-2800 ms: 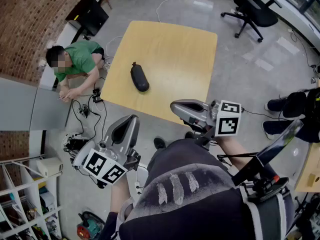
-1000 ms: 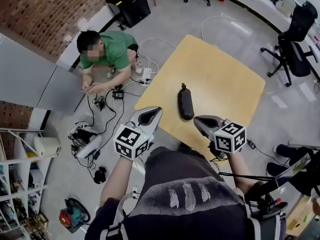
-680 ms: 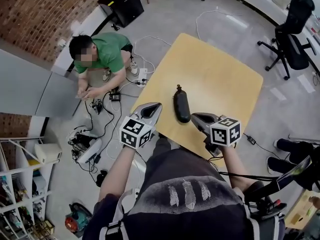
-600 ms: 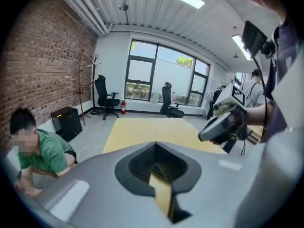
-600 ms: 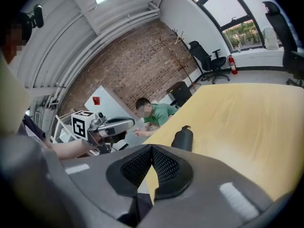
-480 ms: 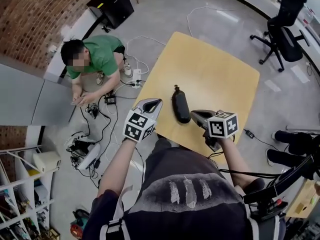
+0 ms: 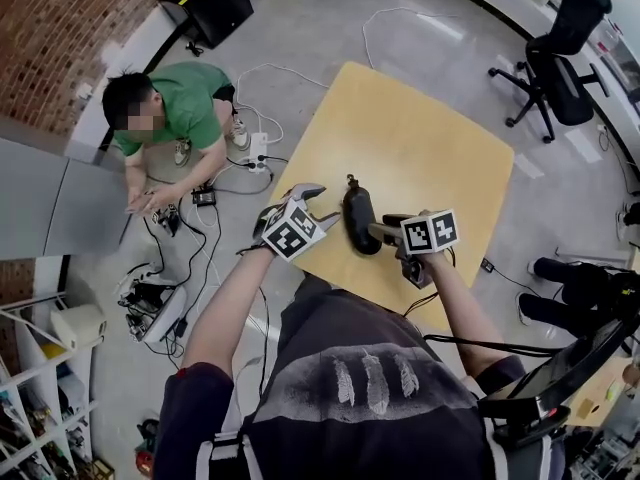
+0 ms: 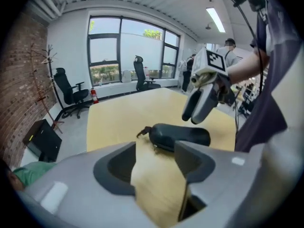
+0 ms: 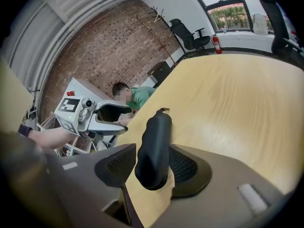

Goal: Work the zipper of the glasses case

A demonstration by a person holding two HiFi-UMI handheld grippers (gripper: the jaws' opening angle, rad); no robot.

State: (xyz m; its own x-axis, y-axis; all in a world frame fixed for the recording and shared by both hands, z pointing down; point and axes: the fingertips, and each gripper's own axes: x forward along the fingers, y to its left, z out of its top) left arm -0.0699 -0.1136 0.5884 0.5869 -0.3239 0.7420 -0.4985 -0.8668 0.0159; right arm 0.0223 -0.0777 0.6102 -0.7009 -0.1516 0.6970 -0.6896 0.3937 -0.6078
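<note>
A black glasses case (image 7: 357,218) lies near the front edge of the light wooden table (image 7: 420,138), its zipper pull (image 7: 351,180) at the far end. My left gripper (image 7: 322,206) hovers just left of the case, jaws opening wide, only table between them (image 8: 156,151); the case (image 8: 183,136) lies a little ahead. My right gripper (image 7: 380,233) is at the case's near right. Its jaws are opening with the case's near end (image 9: 154,146) between them (image 9: 152,156); the pads stand close beside it without a clear press. The pull (image 9: 164,110) points away.
A person in a green shirt (image 7: 175,108) crouches on the floor left of the table among cables (image 7: 250,148). Black office chairs (image 7: 555,48) stand at the back right. A brick wall (image 7: 60,28) runs along the left.
Both grippers have moved forward over the table's edge to the case. Their jaws were shut and now stand apart. The right jaws now flank the case's near end.
</note>
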